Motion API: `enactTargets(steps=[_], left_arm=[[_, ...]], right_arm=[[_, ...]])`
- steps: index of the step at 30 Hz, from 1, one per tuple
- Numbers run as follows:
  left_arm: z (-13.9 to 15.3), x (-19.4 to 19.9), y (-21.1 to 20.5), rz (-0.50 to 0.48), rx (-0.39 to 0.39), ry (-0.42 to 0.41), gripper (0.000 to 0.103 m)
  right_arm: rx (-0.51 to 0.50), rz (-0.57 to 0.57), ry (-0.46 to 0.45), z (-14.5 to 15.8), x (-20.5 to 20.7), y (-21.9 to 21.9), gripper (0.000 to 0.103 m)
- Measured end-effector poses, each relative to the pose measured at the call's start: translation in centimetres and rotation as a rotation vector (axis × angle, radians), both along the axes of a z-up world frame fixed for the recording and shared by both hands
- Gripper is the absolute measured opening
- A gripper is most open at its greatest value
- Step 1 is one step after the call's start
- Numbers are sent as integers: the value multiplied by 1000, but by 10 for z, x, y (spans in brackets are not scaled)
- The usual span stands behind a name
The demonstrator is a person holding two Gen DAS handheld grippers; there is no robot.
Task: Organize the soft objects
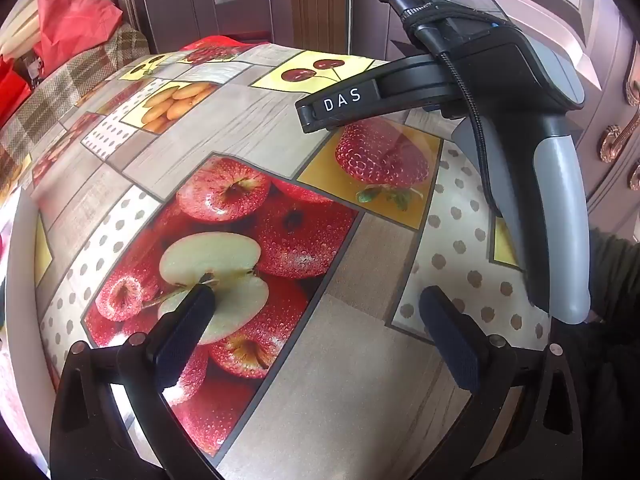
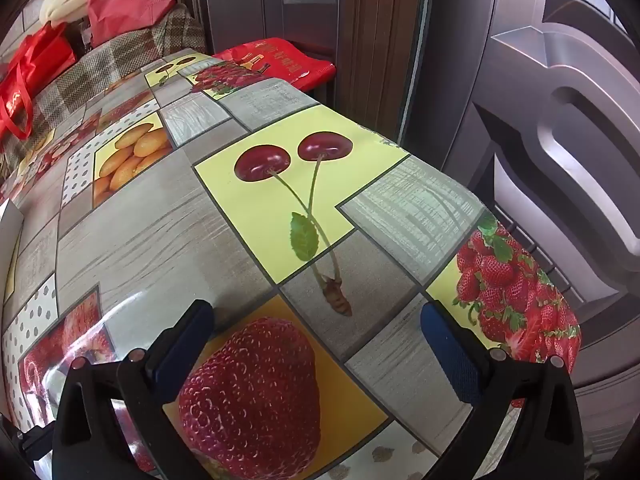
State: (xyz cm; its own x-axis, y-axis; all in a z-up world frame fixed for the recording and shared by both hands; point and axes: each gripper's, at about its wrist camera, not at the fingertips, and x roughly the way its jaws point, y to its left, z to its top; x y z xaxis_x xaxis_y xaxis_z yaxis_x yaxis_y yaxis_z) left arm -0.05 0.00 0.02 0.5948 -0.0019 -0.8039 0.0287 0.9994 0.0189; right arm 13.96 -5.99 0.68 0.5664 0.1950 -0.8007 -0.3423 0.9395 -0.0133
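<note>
- Nearest the cameras, the left gripper (image 1: 316,308) and the right gripper (image 2: 316,320) each hung tilted down over the desk, jaws spread as wide as they went, with nothing between them.
- Each jaw carried a dark, finely ribbed rubbery pad on a black plastic arm.
- Beneath them lay the desk (image 2: 132,240), covered in a glossy, wipe-clean oilcloth printed with flat pictures of apples, strawberries, cherries and biscuits among grey wood-grain squares.
- In the left wrist view, the right gripper's grey and black handle crossed the upper right, one jaw stamped with white letters.
- No soft object lay on the visible stretch of the desk, so the task looked not yet begun, or between items; which, the views could not settle.
- At the far end of the desk, a checked woven cloth (image 2: 120,64) in brown and cream lay draped, coarse in texture.
- On or behind it sat a crumpled red fabric bag (image 2: 128,0) and a shiny red carrier bag (image 2: 24,76) with loop handles, the likeliest soft things to sort.
- Another flat red bag (image 2: 280,64) with gold lettering lay beyond the desk's far edge.
- Furthest back stood a panelled brown door (image 2: 560,120), hard and smooth.
</note>
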Motion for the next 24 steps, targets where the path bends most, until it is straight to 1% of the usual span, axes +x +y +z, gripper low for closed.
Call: enactTargets(steps=[24], left_arm=[[1,2,-4,-5,-1,1,102]], right_arm=[[0,0,-2,0,0,0,103]])
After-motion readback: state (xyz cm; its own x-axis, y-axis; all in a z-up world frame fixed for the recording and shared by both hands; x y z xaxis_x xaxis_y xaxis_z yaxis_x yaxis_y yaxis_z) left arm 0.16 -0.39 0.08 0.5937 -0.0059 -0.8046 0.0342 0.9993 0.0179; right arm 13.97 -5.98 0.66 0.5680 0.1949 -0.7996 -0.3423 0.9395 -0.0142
